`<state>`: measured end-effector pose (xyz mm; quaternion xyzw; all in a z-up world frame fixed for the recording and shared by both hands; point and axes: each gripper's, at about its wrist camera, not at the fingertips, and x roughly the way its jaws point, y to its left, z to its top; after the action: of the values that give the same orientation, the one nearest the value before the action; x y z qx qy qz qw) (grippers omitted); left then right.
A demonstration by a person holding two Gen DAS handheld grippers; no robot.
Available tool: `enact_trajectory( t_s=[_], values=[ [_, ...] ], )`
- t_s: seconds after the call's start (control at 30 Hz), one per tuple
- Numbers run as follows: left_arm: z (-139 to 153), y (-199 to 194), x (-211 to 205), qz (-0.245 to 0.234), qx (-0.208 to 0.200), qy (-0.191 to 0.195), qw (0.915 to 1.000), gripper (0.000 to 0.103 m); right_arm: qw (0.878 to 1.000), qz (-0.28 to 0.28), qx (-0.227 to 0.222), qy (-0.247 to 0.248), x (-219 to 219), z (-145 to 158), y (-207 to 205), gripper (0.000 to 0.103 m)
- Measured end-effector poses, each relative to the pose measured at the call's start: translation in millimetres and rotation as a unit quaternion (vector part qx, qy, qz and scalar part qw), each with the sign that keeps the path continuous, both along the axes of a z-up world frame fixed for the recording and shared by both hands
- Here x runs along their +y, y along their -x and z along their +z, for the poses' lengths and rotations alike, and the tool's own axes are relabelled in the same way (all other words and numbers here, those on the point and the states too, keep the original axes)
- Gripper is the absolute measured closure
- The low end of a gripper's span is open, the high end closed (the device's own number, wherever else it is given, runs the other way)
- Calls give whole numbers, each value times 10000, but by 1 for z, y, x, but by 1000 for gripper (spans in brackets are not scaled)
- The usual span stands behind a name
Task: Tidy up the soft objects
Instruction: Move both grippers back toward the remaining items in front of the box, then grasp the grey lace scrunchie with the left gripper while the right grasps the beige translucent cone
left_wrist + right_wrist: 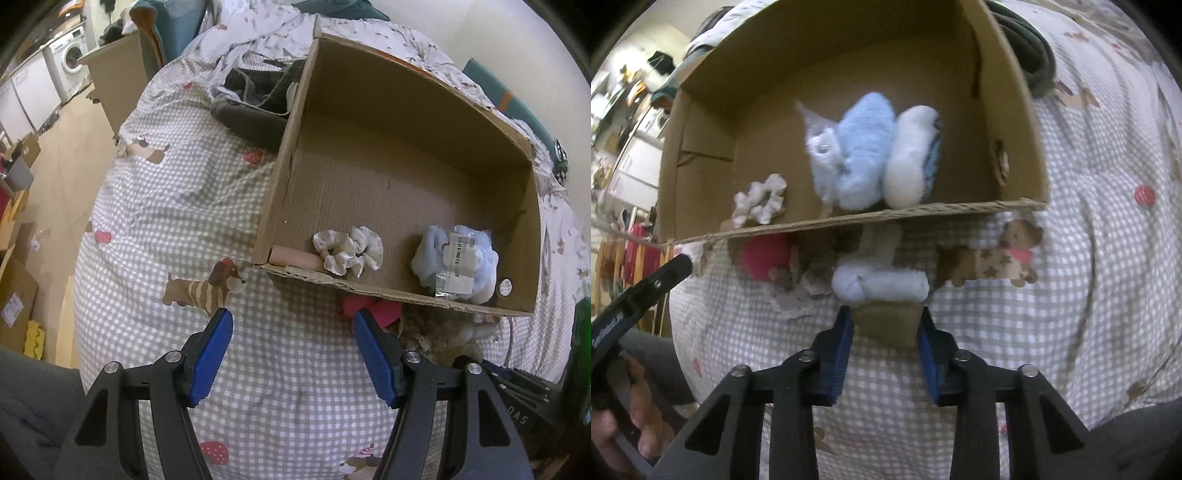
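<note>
Left wrist view, left to right: bed [155,206] covered in a grey-and-white gingham duvet with dachshund and strawberry prints, fabric puckered and soft. Left tongs [291,326] held apart, blue ribbed pads on black arms, nothing between them, hovering over bare duvet short of the box. Cardboard box [406,177] sits on the bed, open top, corrugated brown walls, near edge torn. Inside at the near wall: a pink soft piece [291,258] in the left corner, partly hidden; beside it a white ruffled scrunchie [347,249], crinkled loops; further right a pale blue fluffy bundle [452,258] with a barcode tag and clear wrap. Outside, just in front of the near wall, a red fuzzy item [373,308] and a beige lacy piece [424,332], both on the duvet. Dark grey ribbed clothing [258,99] heaped behind the box's left wall.

Right wrist view: the left tongs' black arm comes in at far left, a hand [646,424] gripping its handle. Right tongs [885,314] narrowed, not fully together, blue pads flanking a tan piece [886,325]; real pinch or not, cannot tell. Just beyond the tips lies a pale blue rolled sock [881,284], plush, sausage-shaped, on the duvet in front of the box.
</note>
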<state>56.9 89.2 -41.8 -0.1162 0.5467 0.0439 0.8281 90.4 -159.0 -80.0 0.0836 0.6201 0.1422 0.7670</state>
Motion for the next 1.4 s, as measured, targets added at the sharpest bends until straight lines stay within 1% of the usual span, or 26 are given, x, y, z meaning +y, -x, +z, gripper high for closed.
enact_trajectory(
  t_s=[0.07, 0.13, 0.3, 0.4, 0.43, 0.5, 0.53, 0.57, 0.63, 0.73, 0.83, 0.87, 0.93, 0.97, 1.03, 1.13, 1.2, 1.23, 1.27, 1.3, 1.33, 1.37, 1.4],
  values=[
    [-1, 0, 3, 54, 30, 30, 10000, 38, 9999, 112, -24, -27, 5, 1, 2, 92],
    [-2, -1, 6, 113, 54, 81, 9999, 38, 9997, 236, -53, -88, 12, 4, 7, 94],
    [-4, 0, 13, 234, 72, 36, 9997, 38, 9981, 485, -199, -312, 31, 11, 19, 95],
    [-7, 2, 16, 254, 130, 25, 9996, 38, 9973, 382, -314, -549, 28, 23, 27, 95],
    [-9, 2, 15, 233, 158, 31, 9996, 38, 9967, 289, -380, -650, 21, 29, 29, 95],
    [-15, 3, 9, 73, 260, 121, 9996, 38, 9956, 57, -540, -766, 10, 39, 32, 95],
    [-19, 3, 5, -80, 347, 259, 9990, 38, 9950, -70, -597, -799, 3, 41, 33, 95],
    [-24, 2, -2, -245, 442, 398, 9979, 38, 9947, -206, -621, -792, -2, 42, 35, 95],
    [-30, 2, -14, -521, 574, 490, 9958, 38, 9941, -428, -595, -802, -12, 41, 38, 95],
    [-31, 3, -38, -986, 507, 380, 9931, 38, 9941, -542, -541, -763, -22, 43, 36, 95],
    [-29, 5, -62, -1448, 452, 303, 9880, 38, 9941, -593, -528, -735, -25, 42, 34, 95],
    [-28, 6, -67, -1519, 441, 279, 9870, 38, 9942, -613, -494, -733, -29, 42, 32, 95],
    [-29, 4, -79, -1683, 435, 221, 9845, 39, 9944, -656, -431, -714, -21, 32, 26, 95],
    [-31, 3, -84, -1714, 459, 213, 9839, 41, 9944, -674, -402, -710, -21, 30, 25, 95],
    [-33, 0, -91, -1678, 458, 315, 9843, 45, 9939, -713, -361, -762, -20, 27, 23, 95],
    [-37, -10, -100, -1665, 477, 302, 9844, 46, 9926, -722, -334, -913, -20, 26, 22, 94],
    [-44, -19, -102, -1625, 526, 316, 9848, 55, 9923, -698, -349, -958, -20, 27, 22, 94],
    [-48, -24, -103, -1609, 594, 409, 9843, 64, 9921, -693, -354, -980, -20, 28, 23, 94],
    [-53, -28, -102, -1600, 669, 589, 9831, 70, 9919, -694, -350, -1009, -20, 28, 23, 94],
    [-55, -33, -102, -1615, 724, 697, 9817, 72, 9916, -698, -347, -1034, -21, 29, 23, 94],
    [-59, -36, -101, -1630, 809, 784, 9802, 78, 9912, -706, -342, -1062, -22, 29, 23, 94],
    [-61, -38, -99, -1616, 827, 779, 9803, 88, 9908, -710, -319, -1108, -22, 29, 23, 94],
    [-61, -38, -97, -1600, 800, 778, 9808, 88, 9903, -706, -279, -1161, -22, 28, 23, 94]
  ],
)
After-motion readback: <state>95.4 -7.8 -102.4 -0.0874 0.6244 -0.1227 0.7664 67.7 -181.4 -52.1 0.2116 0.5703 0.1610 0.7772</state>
